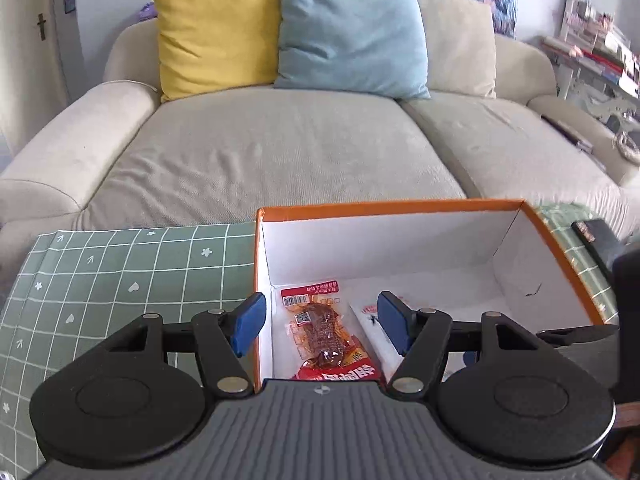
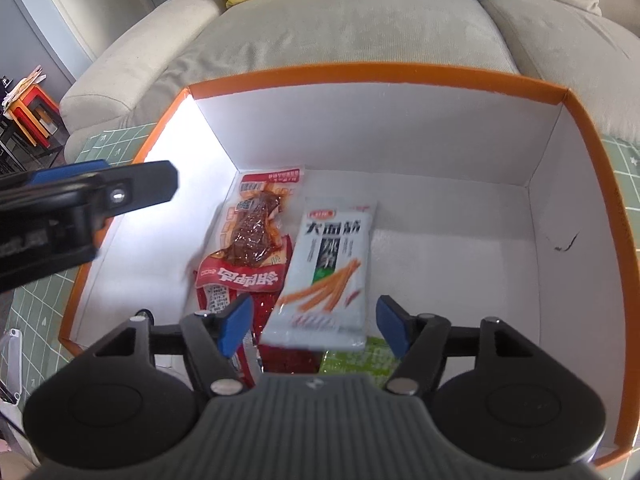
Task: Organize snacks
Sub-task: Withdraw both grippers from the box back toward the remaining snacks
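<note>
An orange box with white inner walls stands on a green checked cloth. On its floor lie a red snack packet showing brown meat and a white packet printed with orange sticks. My right gripper hangs open over the box; the white packet sits slightly blurred under the gap, and the blue pads do not touch it. A green packet and a dark red packet peek out beneath. My left gripper is open and holds nothing, straddling the box's left wall.
The green checked cloth covers the table left of the box. Behind it stands a beige sofa with a yellow cushion and a blue cushion. A dark flat object lies at the table's right edge. Cluttered shelves stand far right.
</note>
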The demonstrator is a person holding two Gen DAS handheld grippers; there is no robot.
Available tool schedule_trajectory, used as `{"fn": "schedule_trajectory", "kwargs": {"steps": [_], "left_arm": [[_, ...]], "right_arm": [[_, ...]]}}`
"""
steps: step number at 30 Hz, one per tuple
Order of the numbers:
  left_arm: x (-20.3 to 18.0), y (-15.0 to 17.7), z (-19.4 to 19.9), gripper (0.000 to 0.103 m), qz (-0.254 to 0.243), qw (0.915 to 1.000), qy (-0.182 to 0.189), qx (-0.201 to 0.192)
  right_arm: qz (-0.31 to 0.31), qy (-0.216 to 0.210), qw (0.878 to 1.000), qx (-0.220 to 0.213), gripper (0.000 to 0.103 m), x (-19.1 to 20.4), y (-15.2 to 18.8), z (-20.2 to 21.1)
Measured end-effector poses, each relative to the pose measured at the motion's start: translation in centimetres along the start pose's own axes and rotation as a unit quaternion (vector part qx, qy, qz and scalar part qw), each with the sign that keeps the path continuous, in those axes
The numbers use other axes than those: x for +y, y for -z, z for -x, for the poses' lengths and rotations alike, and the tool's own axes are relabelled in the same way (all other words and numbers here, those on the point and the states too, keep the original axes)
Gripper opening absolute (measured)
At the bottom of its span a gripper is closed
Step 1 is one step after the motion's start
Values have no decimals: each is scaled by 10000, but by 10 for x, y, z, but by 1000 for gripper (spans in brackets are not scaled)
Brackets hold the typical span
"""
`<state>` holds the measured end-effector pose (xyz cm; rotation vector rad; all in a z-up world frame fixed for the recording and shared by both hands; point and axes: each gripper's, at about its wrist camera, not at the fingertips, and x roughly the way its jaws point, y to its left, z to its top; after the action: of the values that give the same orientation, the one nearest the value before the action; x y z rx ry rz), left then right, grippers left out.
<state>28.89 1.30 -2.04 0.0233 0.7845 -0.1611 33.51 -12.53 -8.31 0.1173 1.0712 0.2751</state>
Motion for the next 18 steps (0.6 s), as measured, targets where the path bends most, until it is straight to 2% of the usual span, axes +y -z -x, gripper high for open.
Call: {"fn": "schedule_trajectory", "kwargs": {"steps": [5,9,18], "left_arm": [[0,18,43,75,332,9988,62,-359],[-2,35,76,76,474,9973,81,-559],[-18,79,109,76,266,9981,-169,-522]], "right_arm": [[122,153,9995,-261,69,4,10,18],[232,280,9974,-628,71,6,24,43],[627,243,9869,-1468,73,20,69,107]]}}
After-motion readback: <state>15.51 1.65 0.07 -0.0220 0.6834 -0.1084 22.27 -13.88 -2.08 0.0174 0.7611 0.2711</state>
